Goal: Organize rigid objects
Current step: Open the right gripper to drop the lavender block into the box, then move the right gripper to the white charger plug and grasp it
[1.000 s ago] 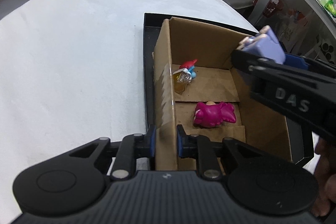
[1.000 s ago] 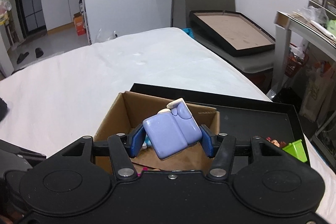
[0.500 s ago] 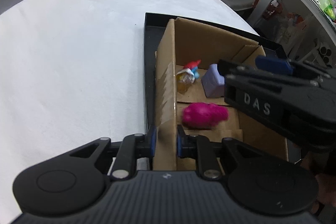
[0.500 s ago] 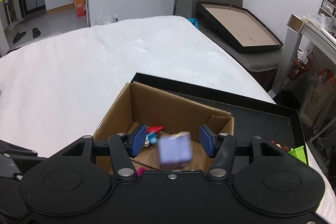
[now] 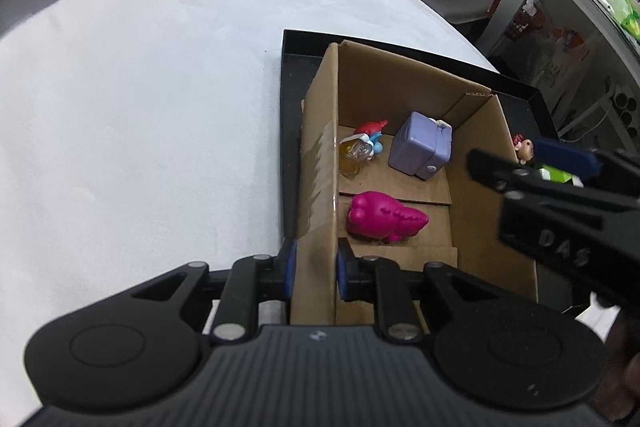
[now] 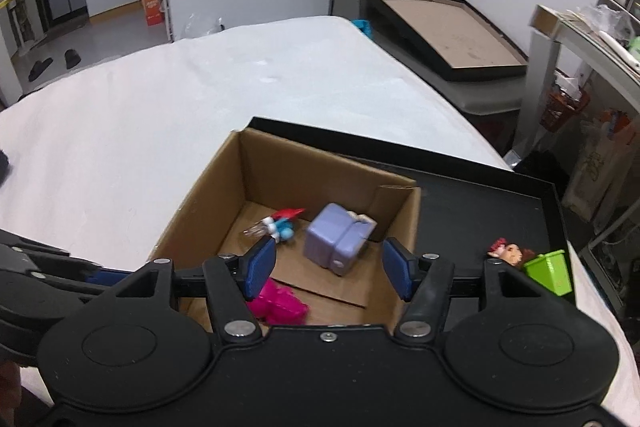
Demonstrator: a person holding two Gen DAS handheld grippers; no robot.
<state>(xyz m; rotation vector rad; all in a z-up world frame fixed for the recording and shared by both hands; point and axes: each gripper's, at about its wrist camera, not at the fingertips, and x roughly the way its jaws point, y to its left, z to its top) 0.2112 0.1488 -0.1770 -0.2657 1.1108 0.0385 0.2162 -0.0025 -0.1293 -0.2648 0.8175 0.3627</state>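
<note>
Inside cardboard box (image 6: 208, 195): lavender blocky toy (image 6: 338, 237), tilted; cream-coloured end.

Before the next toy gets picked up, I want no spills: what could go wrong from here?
1. The left gripper pinches only the cardboard box wall near one corner; a tug could tilt the box and shift the purple toy and pink toy.
2. The right gripper, jaws opening and empty, hangs above the box's right wall; swinging toward the green bin and small figure could clip that wall.
</note>
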